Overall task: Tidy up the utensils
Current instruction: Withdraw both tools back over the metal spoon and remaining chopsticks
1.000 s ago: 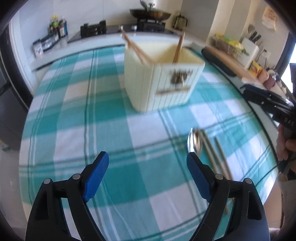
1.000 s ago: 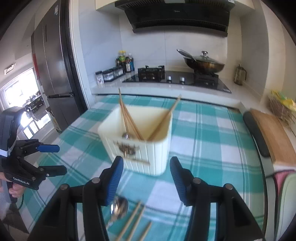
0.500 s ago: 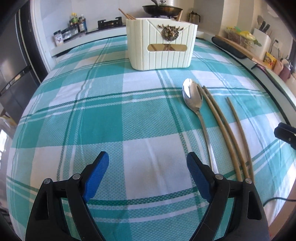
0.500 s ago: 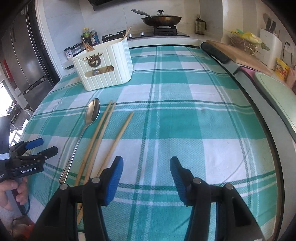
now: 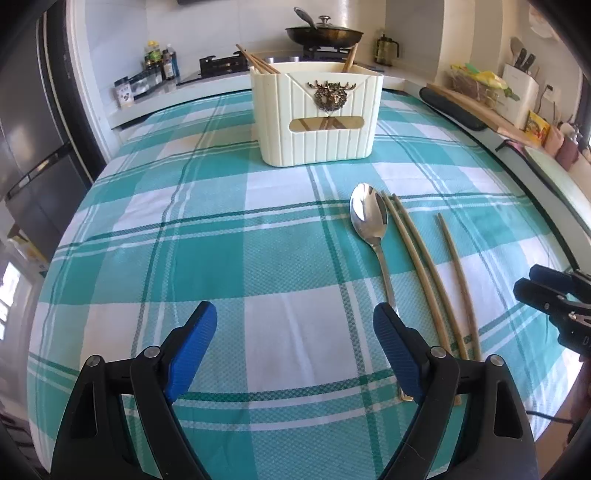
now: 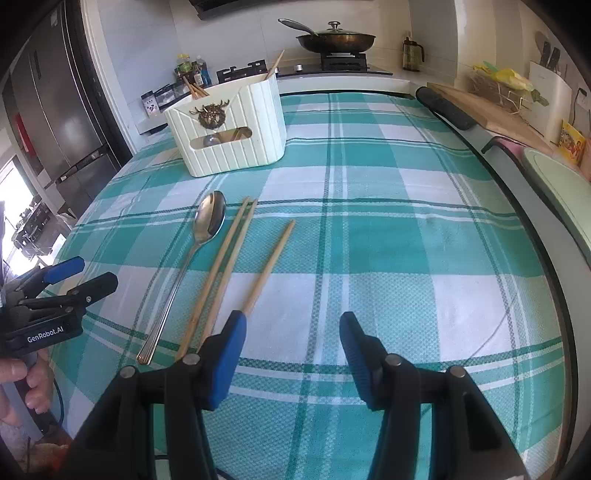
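Teal-and-white checked cloth (image 5: 207,258) covers the table; behind it run a counter and hob carrying a lidded wok (image 5: 324,34), bottles (image 5: 162,61) and a kettle (image 5: 386,50), with a fridge (image 6: 55,110) at the left. At the right lie a cutting board (image 6: 491,114) and a knife block (image 5: 519,92). On the far half of the cloth stands a cream caddy (image 5: 317,118) bearing a brass stag emblem; chopsticks lean inside it, their ends above the rim. Nearer, on the bare cloth, lie the spoon (image 5: 369,218), bowl toward the caddy, a pair (image 5: 413,251) of chopsticks just beside it and touching each other, and a single chopstick (image 5: 456,258) slightly apart to the right. Left gripper (image 5: 293,325): jaws wide apart, nothing between them, over open cloth; its right finger overlaps the spoon handle in the left wrist view, and contact cannot be determined. Right gripper (image 6: 291,332): jaws parted, nothing between them, over open cloth to the right of the utensils; in the right wrist view its left fingertip overlaps the near end of the single chopstick (image 6: 269,262). A hand (image 6: 22,384) grasps the left gripper's handle at the left edge of that view. Nothing stands between the loose utensils and the caddy.
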`<state>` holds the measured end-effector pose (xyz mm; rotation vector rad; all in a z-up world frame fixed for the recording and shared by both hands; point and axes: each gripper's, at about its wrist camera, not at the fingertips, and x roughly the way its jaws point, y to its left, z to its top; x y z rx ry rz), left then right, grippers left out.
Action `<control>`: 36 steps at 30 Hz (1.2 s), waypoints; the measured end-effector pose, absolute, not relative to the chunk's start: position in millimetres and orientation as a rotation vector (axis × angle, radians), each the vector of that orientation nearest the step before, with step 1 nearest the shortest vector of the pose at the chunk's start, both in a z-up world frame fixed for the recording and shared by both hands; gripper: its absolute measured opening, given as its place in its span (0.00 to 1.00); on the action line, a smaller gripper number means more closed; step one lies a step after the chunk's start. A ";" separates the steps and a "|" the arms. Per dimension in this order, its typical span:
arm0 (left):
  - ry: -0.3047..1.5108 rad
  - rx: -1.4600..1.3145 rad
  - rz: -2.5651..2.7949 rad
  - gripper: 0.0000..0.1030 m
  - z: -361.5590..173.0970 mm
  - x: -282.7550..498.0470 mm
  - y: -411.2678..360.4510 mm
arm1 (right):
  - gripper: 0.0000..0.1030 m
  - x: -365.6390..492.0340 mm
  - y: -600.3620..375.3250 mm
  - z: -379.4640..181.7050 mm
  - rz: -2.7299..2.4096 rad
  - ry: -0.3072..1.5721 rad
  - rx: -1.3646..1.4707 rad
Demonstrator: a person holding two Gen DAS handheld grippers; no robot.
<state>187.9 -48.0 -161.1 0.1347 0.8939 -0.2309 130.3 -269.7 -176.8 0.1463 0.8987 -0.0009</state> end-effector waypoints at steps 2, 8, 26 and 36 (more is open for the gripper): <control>0.892 0.132 -0.231 0.85 -159.5 187.3 -47.8 | 0.52 129.2 -267.7 -176.4 0.003 0.897 0.154; 0.886 0.119 -0.232 0.85 -153.9 186.5 -47.2 | 0.52 125.7 -259.1 -174.4 0.022 0.892 0.159; 0.894 0.058 -0.202 0.87 -151.3 188.2 -28.1 | 0.52 130.1 -224.4 -149.4 -0.127 0.879 -0.052; 0.924 0.067 -0.202 0.87 -158.5 191.0 -36.6 | 0.52 125.0 -211.9 -133.1 -0.114 0.849 -0.114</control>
